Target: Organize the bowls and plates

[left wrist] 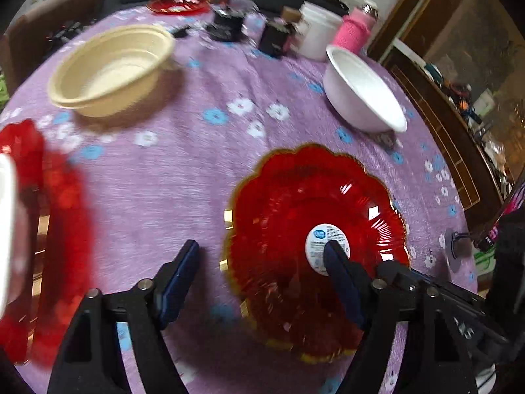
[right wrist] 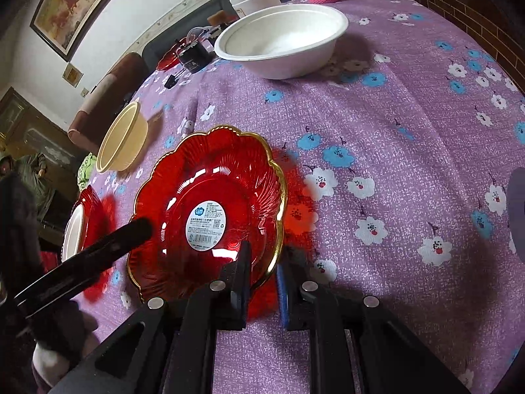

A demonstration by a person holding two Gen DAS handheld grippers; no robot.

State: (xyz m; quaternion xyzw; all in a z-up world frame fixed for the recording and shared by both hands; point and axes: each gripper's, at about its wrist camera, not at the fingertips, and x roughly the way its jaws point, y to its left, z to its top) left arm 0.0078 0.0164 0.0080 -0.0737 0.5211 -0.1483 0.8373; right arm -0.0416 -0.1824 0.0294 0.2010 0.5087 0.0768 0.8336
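Where purple cloth (right wrist: pixel 377 151) lies, scalloped red plate (right wrist: pixel 210 210) glistens.

The tablecloth (right wrist: pixel 410 138) is purple, sprinkled with white and blue flowers. The plate (right wrist: pixel 210 177) at lower centre is clear red, ribbed, with a scalloped gold rim and a round white label (right wrist: pixel 206 226). One bowl (right wrist: pixel 282 39) is white, another bowl (left wrist: pixel 111 69) at upper left is cream.

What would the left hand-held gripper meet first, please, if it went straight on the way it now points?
Probably bare purple tablecloth; the open left hand-held gripper has one finger over the red plate. Depth is unclear.
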